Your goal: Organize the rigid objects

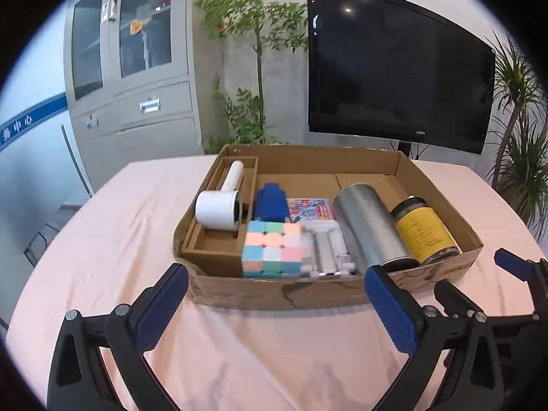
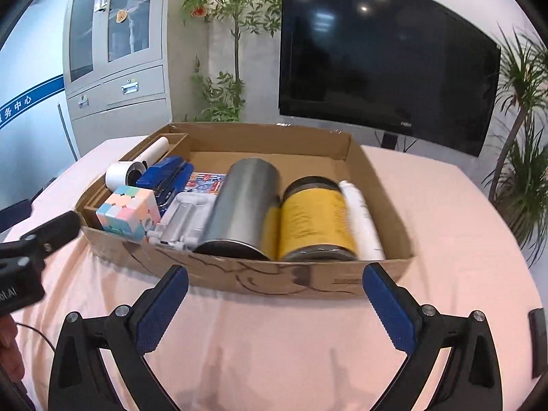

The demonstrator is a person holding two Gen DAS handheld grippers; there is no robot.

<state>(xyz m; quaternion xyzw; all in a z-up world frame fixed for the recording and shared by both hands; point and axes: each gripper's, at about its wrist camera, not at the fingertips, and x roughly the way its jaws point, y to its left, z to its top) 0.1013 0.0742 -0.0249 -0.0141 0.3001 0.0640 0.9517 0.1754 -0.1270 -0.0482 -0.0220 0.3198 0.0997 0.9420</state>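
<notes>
— Both empty? 
— Yes: left gripper (image 1: 275,293) and right gripper (image 2: 275,291) spread wide over the tabletop (image 2: 274,342).
— Objects? 
— All packed in the cardboard box (image 2: 274,279); I'd back away without nudging it.

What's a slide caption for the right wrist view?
Open right claw faces a cardboard box holding steel canister, yellow jar, pastel cube.
</notes>
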